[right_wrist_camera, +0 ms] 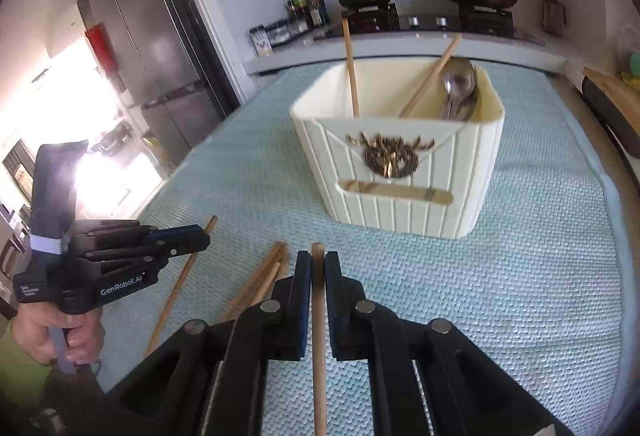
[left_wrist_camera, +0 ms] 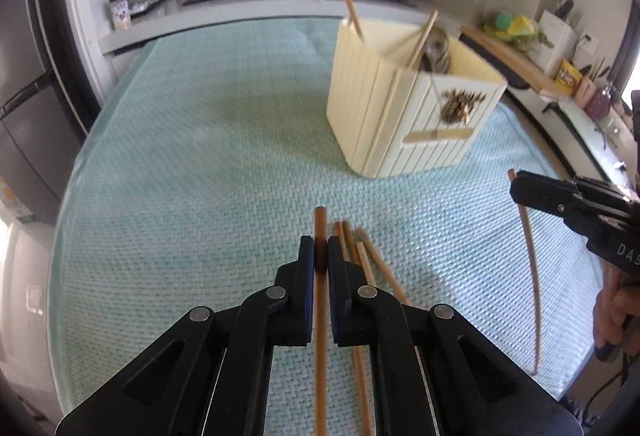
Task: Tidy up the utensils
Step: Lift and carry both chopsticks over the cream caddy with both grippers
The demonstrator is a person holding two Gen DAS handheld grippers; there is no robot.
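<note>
Each hand is clamping one chopstick, presumably so both can go to the cream holder [right_wrist_camera: 400,164] in a single trip. The left gripper [left_wrist_camera: 320,256] is pinching its chopstick [left_wrist_camera: 320,316] near the top end, jaws nearly closed on the stick, and the right gripper [right_wrist_camera: 318,272] is gripping its own chopstick [right_wrist_camera: 319,336] the same way. The holder is standing upright on the blue mat [right_wrist_camera: 520,296], beyond both grippers, already containing two leaning chopsticks [right_wrist_camera: 351,68] and some spoons [right_wrist_camera: 460,88]. More loose chopsticks [left_wrist_camera: 360,260] are lying on the mat on the near side of the holder, just beside the left gripper.
</note>
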